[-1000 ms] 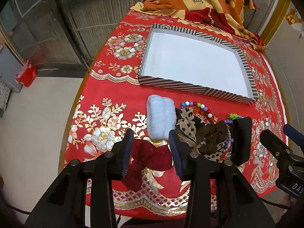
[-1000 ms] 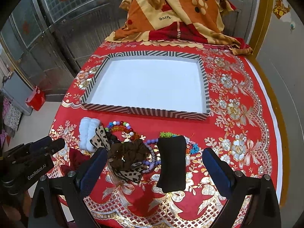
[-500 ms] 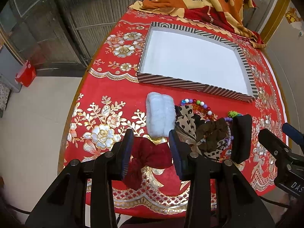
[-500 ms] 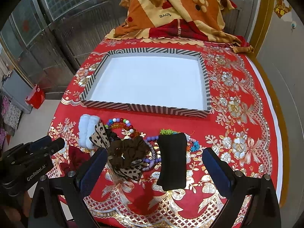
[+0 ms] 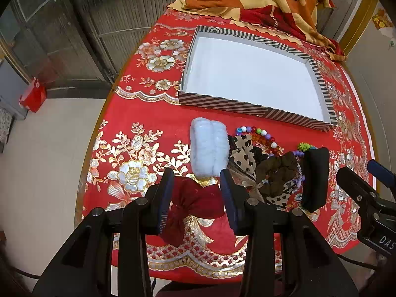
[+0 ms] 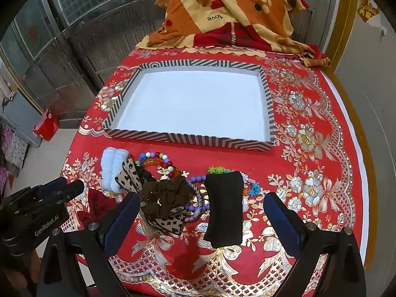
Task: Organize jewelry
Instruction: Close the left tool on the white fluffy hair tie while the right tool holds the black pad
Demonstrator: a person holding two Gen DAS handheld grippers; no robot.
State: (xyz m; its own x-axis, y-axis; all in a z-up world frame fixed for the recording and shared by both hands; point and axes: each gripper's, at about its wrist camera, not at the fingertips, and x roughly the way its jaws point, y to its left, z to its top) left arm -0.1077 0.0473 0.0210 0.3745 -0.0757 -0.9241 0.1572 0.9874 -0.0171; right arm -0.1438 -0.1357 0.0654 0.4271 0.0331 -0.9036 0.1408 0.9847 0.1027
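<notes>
Low in the left wrist frame, our left gripper (image 5: 196,199) straddles a dark red velvet scrunchie (image 5: 195,204) on the red and gold floral tablecloth (image 5: 128,153); we cannot tell whether the pads press it. Our right gripper (image 6: 201,219) stands spread wide, grasping nothing, with a brown ruffled scrunchie (image 6: 167,194) and a black fabric band (image 6: 225,209) lying between its fingers. Just above them sit a white fluffy scrunchie (image 6: 112,169), a leopard-print bow (image 6: 130,177) and coloured bead bracelets (image 6: 154,159). Across the frame's middle lies the striped, white-floored tray (image 6: 188,141), with an orange patterned blanket (image 6: 222,12) at the top
</notes>
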